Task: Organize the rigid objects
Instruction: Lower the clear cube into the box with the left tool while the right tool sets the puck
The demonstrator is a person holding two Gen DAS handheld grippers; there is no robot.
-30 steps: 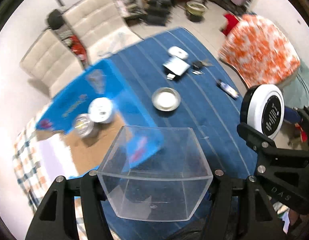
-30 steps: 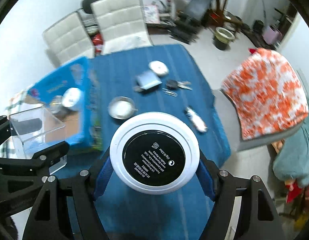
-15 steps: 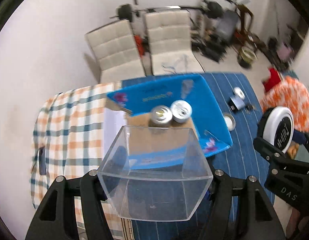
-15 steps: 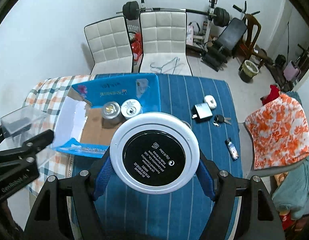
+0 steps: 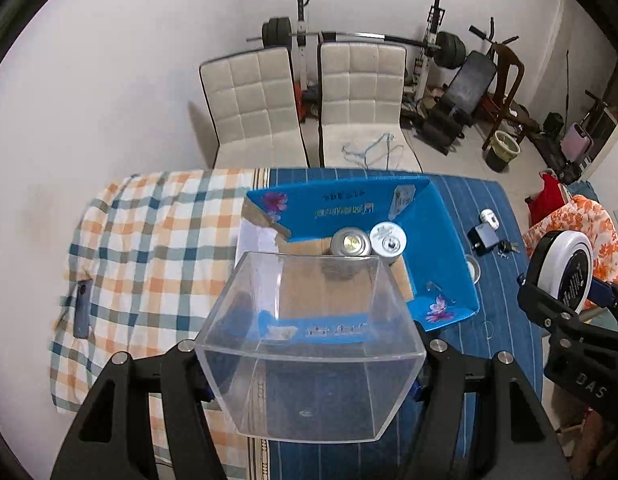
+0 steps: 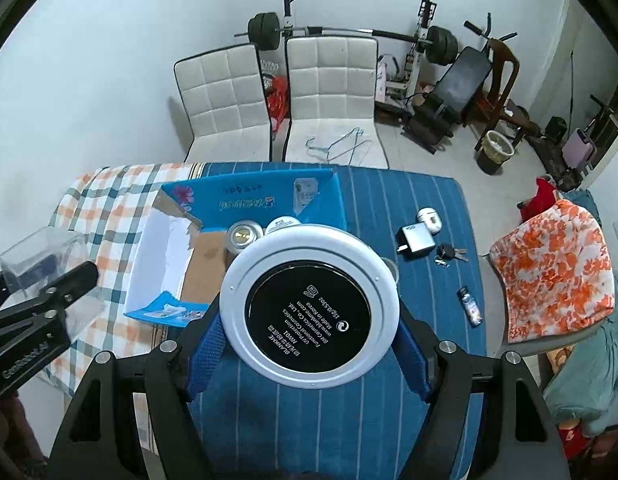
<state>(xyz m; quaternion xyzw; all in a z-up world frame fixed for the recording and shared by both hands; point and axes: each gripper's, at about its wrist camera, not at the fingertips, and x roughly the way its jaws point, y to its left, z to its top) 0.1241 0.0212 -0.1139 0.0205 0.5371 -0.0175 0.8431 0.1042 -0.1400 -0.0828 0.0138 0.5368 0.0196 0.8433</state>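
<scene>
Fingers of the left gripper press against both sides of a clear plastic box, which hangs empty in the air with its open mouth facing forward. The right gripper likewise clamps a round white compact between its blue-padded fingers, the black label with white print turned toward the camera. Both are held above the near edge of a table under a blue striped cloth, with a plaid cloth covering its left part.

Just beyond the held items lies an open blue cardboard box, flaps spread, its brown floor showing. Two round tins stand side by side against its far wall. To the right, on the blue cloth, sit a small metal dish, a grey charger block, a white earbud case, a bunch of keys and a small dark tube. A phone lies on the plaid cloth at the far left.

Behind the table stand two white quilted chairs, then a barbell rack against the wall.
</scene>
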